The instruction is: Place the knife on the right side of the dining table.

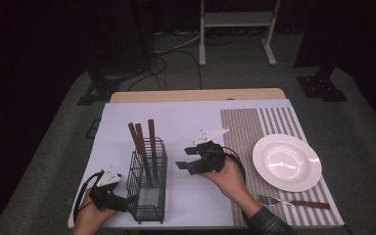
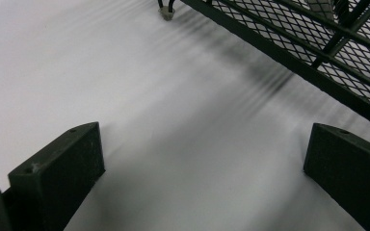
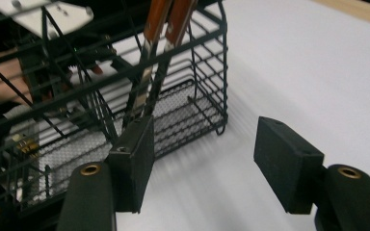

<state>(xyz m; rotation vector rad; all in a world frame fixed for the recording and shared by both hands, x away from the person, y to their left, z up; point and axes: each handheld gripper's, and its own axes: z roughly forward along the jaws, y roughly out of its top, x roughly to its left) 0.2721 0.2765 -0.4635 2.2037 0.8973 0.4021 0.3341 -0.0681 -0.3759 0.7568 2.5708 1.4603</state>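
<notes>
Wire caddy [image 1: 148, 188] stood upright on the white sheet [image 1: 186, 122], at about 7 o'clock of the table [image 1: 196, 94] in the high view. Three brown-handled utensils [image 1: 144, 142] stood in it, handles up, leaning back toward 12.

Left gripper [image 1: 127, 202] sat at 9 o'clock of the caddy, low against its base; whether it touched the wire, couldn't tell. Jaws were wide apart, nothing between them. Left gripper view had bare sheet between the jaws and the caddy's mesh floor at 1 o'clock.

Right gripper [image 1: 187, 159] was at 3 o'clock of the caddy, just beside it, raised in the hand [image 1: 227, 177]. Jaws apart and empty, pointed at the caddy. Right gripper view had the caddy's corner at 11 o'clock with two of the handles inside.

Farther out at 3 o'clock: striped placemat [image 1: 254, 132] with a white plate [image 1: 286, 162]. Fork [image 1: 293, 201] lay at 6 o'clock of the plate, near it, tines pointing left.
</notes>
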